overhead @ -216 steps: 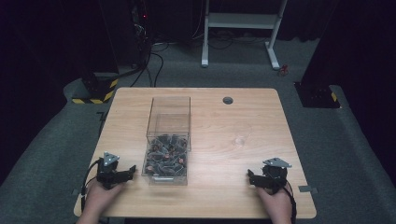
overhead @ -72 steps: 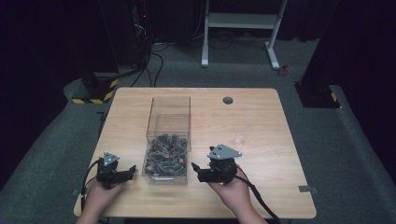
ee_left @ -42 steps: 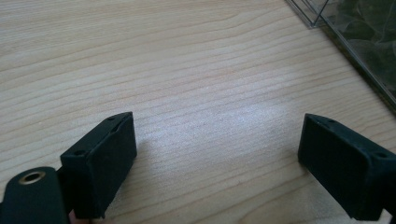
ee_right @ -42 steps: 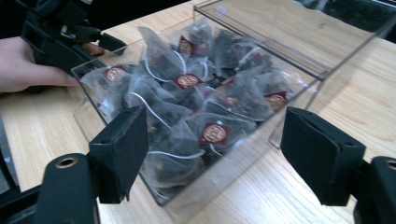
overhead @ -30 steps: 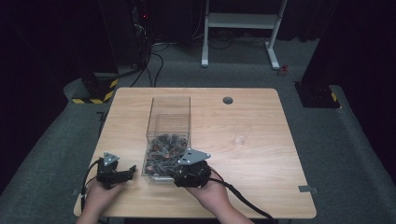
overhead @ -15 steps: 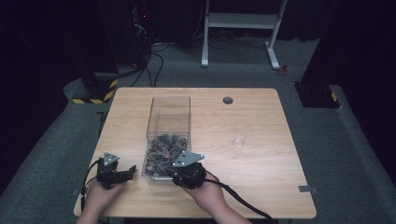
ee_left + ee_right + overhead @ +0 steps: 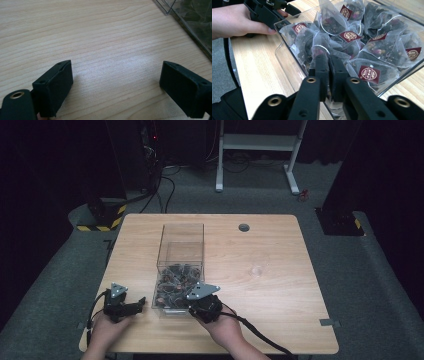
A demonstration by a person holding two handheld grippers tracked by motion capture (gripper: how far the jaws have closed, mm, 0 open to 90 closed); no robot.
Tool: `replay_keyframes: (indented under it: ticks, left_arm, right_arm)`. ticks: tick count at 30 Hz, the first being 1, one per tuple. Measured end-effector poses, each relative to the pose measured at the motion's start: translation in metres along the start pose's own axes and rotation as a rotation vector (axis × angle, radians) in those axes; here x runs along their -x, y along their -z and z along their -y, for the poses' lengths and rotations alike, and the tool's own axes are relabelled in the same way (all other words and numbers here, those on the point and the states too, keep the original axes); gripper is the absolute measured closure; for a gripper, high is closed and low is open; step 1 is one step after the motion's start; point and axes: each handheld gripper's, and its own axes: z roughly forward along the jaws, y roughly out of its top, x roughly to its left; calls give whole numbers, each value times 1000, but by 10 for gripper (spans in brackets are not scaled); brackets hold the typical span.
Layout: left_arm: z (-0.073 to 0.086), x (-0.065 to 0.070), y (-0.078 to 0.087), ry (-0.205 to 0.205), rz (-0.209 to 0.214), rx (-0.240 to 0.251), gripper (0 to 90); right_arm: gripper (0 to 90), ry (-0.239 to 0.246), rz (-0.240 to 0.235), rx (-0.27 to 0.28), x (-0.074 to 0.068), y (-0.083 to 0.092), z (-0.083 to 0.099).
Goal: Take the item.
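reaching into the tea bag box with the right gripper

pinching at the near end of the clear box (image 7: pixel 181 251), the right gripper (image 7: pixel 328 65) has its jaws just closed together, pads nearly touching. they sit down among the pyramid tea bags (image 7: pixel 367 47), and a fold of mesh from the tea bag in front (image 7: pixel 318 50) seems caught between them, though the pads hide the exact hold. this looks like the pick-up step, with the bag not yet lifted out.

the box stands lengthwise down the middle of the table (image 7: pixel 270 320), with its bags heaped at the near end, so the right hand (image 7: pixel 222 327) only has to tip in over the near wall. in the high view the right gripper (image 7: pixel 202 304) sits right at that wall.

the left gripper (image 7: pixel 115 82) rests just left of the box with jaws wide apart and nothing between them, bare wood below. it probably waits there to steady the box or take a bag.

neighbouring bags crowd the chosen one and their red tags (image 7: pixel 368 74) overlap, so a second bag could drag up with it. the near wall also stands close to the jaws. a small round hole (image 7: pixel 243 227) lies well away at the far edge.
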Motion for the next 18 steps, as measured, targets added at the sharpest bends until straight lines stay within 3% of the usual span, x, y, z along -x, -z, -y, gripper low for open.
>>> replay_keyframes:
  ticks: [18]
  left_arm:
    - [0, 0, 0, 0, 0, 0, 118]
  right_arm:
    - [900, 13, 4, 69, 1, 9, -3]
